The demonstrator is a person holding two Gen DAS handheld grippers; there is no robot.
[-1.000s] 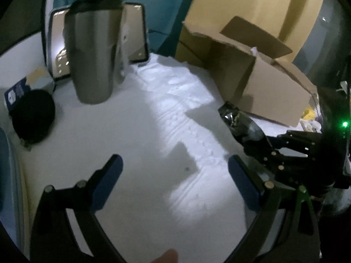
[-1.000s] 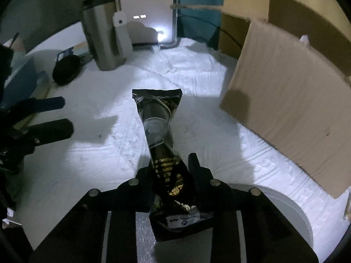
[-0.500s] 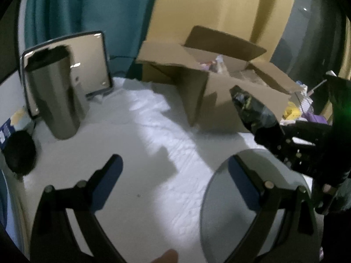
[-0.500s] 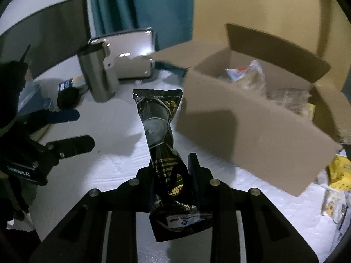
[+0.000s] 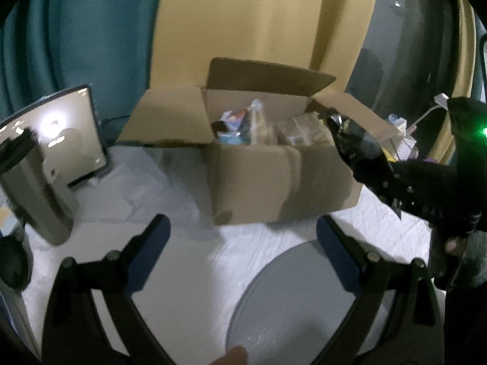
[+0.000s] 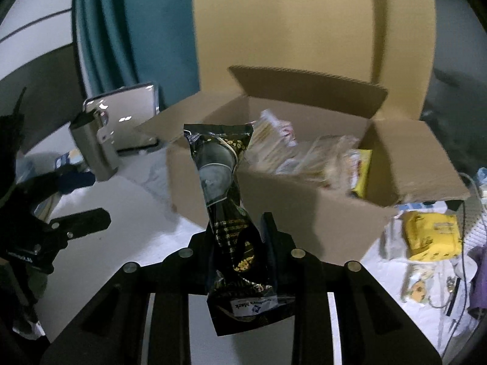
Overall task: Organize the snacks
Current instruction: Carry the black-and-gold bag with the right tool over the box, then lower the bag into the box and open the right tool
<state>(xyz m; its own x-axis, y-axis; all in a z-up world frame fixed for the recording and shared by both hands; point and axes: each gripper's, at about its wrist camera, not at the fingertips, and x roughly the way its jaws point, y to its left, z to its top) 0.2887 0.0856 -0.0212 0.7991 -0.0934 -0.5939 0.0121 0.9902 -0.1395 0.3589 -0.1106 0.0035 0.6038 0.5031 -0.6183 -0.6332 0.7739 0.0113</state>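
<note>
My right gripper is shut on a long black snack packet and holds it upright in the air, in front of an open cardboard box. The box holds several snack packs. In the left wrist view the box stands at the middle, and the right gripper with the packet is at the box's right top corner. My left gripper is open and empty above the white cloth.
A grey round plate lies under the left gripper's right finger. A steel tumbler and a mirror stand at the left. A yellow packet and loose clutter lie right of the box. Curtains hang behind.
Both grippers have risen and tilted up, so the box's open top now shows. The right gripper has carried the black packet up and toward the box.
</note>
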